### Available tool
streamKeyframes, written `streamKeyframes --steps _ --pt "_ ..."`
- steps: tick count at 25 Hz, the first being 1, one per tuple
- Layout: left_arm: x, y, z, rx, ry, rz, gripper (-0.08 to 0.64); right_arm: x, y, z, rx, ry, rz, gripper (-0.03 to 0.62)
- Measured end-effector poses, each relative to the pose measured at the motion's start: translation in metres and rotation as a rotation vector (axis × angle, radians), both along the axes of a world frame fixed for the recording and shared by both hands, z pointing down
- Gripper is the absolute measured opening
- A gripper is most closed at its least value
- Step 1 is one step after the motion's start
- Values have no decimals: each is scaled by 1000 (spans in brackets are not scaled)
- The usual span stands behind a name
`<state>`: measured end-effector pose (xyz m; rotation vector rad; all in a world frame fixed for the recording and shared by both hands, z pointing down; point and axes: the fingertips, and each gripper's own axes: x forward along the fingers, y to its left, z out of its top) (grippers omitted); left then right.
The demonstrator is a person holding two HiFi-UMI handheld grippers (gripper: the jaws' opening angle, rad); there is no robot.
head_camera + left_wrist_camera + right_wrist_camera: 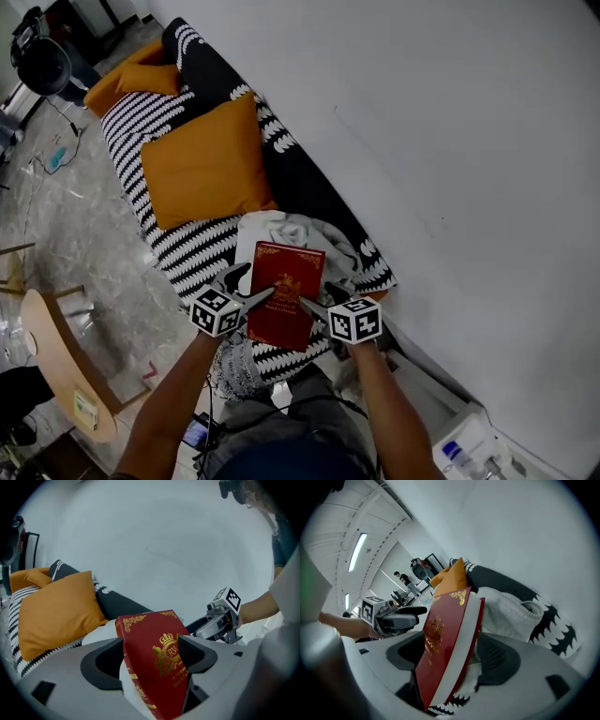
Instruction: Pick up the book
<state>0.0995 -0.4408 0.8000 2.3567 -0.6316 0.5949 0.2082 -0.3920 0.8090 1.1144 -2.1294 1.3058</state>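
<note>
A red book (286, 292) with gold print lies on a pale cloth (323, 234) on the sofa. My left gripper (257, 296) sits at its left edge and my right gripper (315, 307) at its right edge. In the left gripper view the book (157, 667) stands tilted between the wide jaws of the left gripper (151, 645), and the pads do not press on it. In the right gripper view the book (440, 644) shows its white page edge between the spread jaws of the right gripper (450, 644), with gaps on both sides.
The sofa has a black-and-white patterned cover (183, 248) with a large orange cushion (208, 164) and a second one (131, 80) farther along. A white wall (450, 141) runs behind it. A round wooden table (56, 366) stands on the floor at the left.
</note>
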Motion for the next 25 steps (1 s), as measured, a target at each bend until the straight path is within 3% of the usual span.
streamKeyframes --steps 5,8,12,16,20,25 --pt "-1 -1 36 -87 2 -44 370 -4 -3 26 -61 -40 5 344" --pt "21 -1 51 -124 44 -43 373 12 -2 31 -80 -13 25 344" --pt "24 -1 54 -158 31 -60 391 6 -5 39 -83 13 37 344" --pt "21 -1 56 -205 76 -137 394 -2 -8 45 -86 30 52 344" --pt "19 -2 42 -170 81 -156 394 -4 -6 37 -83 49 33 344" --pt "19 -2 7 -68 81 -140 394 -7 -1 13 8 90 13 342"
